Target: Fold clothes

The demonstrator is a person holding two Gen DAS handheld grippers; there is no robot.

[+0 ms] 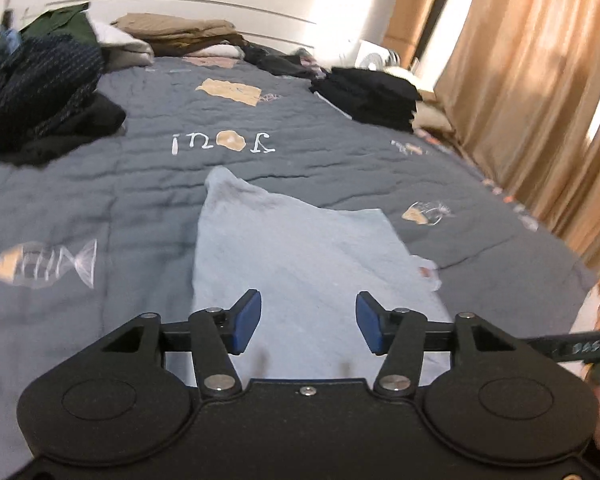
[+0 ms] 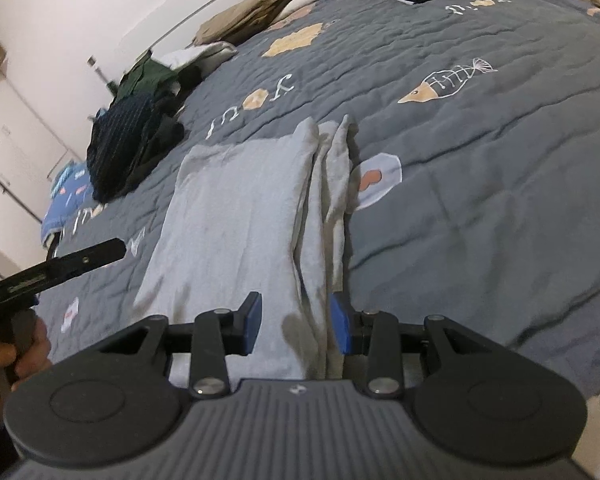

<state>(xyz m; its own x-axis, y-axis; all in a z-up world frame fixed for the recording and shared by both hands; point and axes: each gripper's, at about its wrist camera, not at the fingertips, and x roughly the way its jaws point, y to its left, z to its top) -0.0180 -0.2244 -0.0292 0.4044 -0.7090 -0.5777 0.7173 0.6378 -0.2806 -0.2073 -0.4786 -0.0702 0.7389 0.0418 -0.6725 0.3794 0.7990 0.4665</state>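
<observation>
Grey quilt (image 1: 148, 184) on the bed carries a pale blue garment (image 1: 300, 264), partly folded, lying flat at its middle. Left claw (image 1: 308, 322) hangs over it, jaws apart and empty. Right claw (image 2: 296, 326) is partly open above its bunched edge, holding nothing.

Left tongs (image 1: 308, 322) parted and empty, right tongs (image 2: 296, 328) half-parted

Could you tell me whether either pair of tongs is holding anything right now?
Neither: the left tongs and right tongs both stand open above the pale blue garment.
</observation>
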